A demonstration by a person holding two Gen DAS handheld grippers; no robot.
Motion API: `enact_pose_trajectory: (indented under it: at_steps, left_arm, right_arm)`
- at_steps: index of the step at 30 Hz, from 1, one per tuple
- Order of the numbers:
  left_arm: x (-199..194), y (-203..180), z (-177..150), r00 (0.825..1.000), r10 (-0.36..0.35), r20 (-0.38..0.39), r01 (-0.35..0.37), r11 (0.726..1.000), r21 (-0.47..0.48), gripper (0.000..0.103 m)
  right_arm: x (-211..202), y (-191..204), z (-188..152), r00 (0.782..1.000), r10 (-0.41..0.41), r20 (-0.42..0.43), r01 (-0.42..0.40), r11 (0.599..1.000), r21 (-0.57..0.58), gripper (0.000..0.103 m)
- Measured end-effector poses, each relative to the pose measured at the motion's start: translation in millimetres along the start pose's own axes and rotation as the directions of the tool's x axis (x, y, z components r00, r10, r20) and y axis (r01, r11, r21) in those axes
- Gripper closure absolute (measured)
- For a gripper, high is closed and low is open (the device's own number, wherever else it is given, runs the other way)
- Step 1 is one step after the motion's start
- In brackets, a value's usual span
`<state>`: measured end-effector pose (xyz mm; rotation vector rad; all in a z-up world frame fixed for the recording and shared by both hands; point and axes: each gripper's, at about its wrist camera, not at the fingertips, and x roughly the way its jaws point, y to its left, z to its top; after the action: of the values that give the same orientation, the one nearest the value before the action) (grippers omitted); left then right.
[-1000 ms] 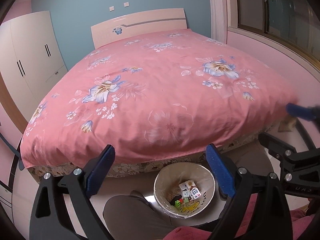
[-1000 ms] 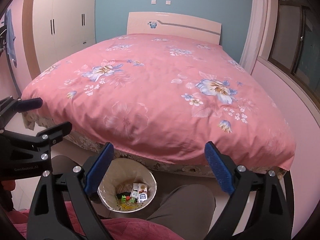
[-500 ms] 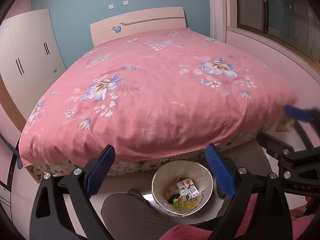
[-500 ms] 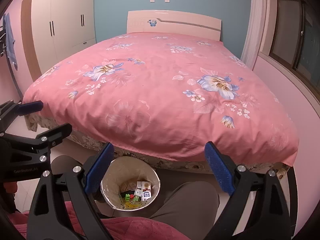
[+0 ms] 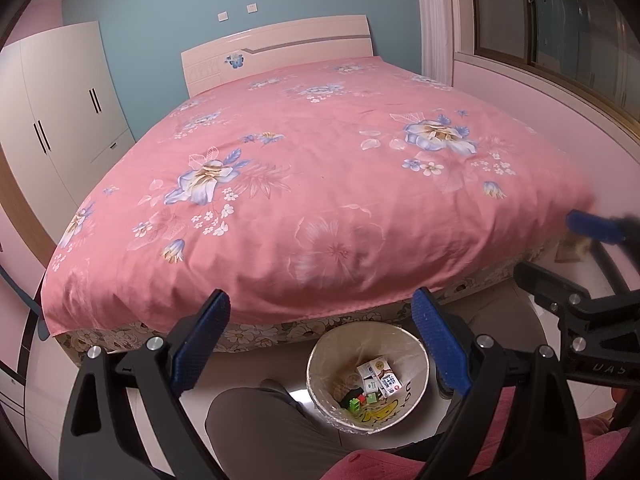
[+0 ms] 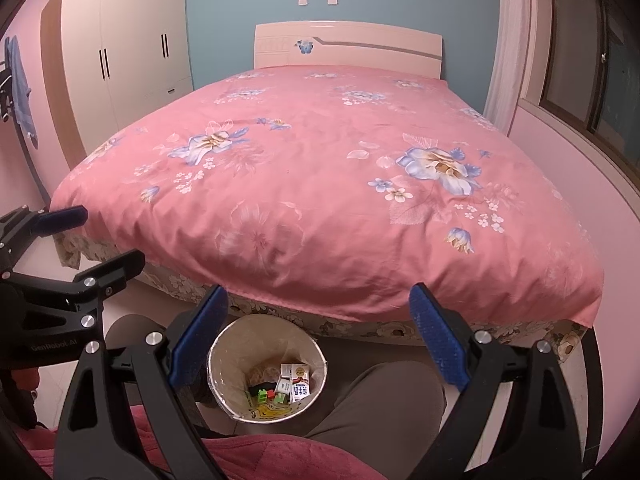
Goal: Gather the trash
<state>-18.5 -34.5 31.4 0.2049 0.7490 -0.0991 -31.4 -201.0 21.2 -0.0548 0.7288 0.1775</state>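
A round bin (image 5: 416,350) lined with clear plastic stands on the floor at the foot of the bed, between the person's knees. It also shows in the right wrist view (image 6: 224,350). Inside lie small cartons (image 5: 380,376) (image 6: 296,386) and green and red blocks (image 5: 360,400) (image 6: 268,396). My left gripper (image 5: 320,344) is open and empty, held above the bin. My right gripper (image 6: 318,340) is open and empty too, beside the left one. Each gripper shows at the edge of the other's view.
A large bed with a pink floral cover (image 5: 320,184) (image 6: 320,184) fills the middle. A white wardrobe (image 6: 128,52) stands at the left wall. A window (image 5: 560,32) is at the right. The person's knees (image 5: 272,424) (image 6: 384,408) flank the bin.
Both views have tilted up slightly and drawn back, so the bin sits lower in the frame. Both grippers stay open and empty.
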Motion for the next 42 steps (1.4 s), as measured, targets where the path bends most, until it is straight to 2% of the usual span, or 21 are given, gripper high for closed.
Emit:
enact_pose_trajectory:
  at_steps: [42]
  left_arm:
    - [-1.3, -1.0, 2.1, 1.000, -0.005, 0.006, 0.005, 1.000, 0.002, 0.009]
  right_arm:
    - [1.7, 0.9, 0.8, 1.000, 0.007, -0.003, -0.007, 1.000, -0.001, 0.013]
